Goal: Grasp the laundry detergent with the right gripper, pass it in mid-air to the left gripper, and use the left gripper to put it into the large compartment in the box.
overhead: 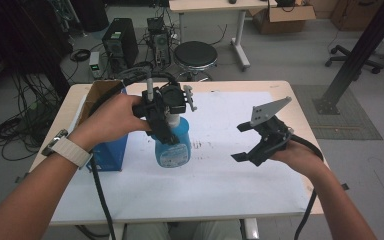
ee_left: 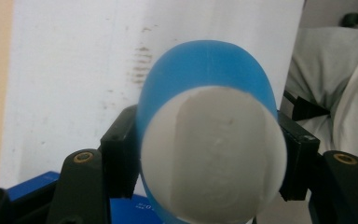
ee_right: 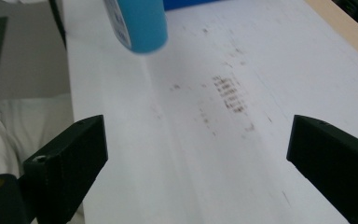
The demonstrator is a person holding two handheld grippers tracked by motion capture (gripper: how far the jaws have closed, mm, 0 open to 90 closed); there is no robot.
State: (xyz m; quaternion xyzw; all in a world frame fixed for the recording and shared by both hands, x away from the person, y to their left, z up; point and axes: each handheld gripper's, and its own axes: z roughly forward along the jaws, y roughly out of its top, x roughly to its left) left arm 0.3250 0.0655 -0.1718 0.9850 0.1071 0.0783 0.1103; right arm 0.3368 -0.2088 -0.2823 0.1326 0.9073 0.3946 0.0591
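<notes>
A person stands at the near side of a table [overhead: 280,200] covered with a white sheet [overhead: 220,175] that carries a patch of dark smudges near its middle. The left gripper [overhead: 167,131] has its jaws closed on a blue spray bottle [overhead: 173,146], gripping it around the neck just under the grey trigger head [overhead: 187,95]. In the left gripper view the two black jaws press against either side of the bottle [ee_left: 205,70], whose pale top fills the centre of the picture. In the right gripper view the bottle's [ee_right: 137,23] rounded bottom shows at the top of the picture, apparently lifted a little off the sheet, though whether it truly clears the surface cannot be told for certain. It sits left of the table's centre, just right of a blue cardboard box [overhead: 111,145] that stands at the left edge.

The right gripper [overhead: 242,142] is held over the right part of the sheet, well apart from the bottle, with a grey three-cornered plate [overhead: 267,111] on top. Its jaws stand wide open with nothing between them; its own view looks between them at the bare, smudged sheet [ee_right: 214,140].

A watch with a pale strap [overhead: 65,147] is on the person's left wrist.
</notes>
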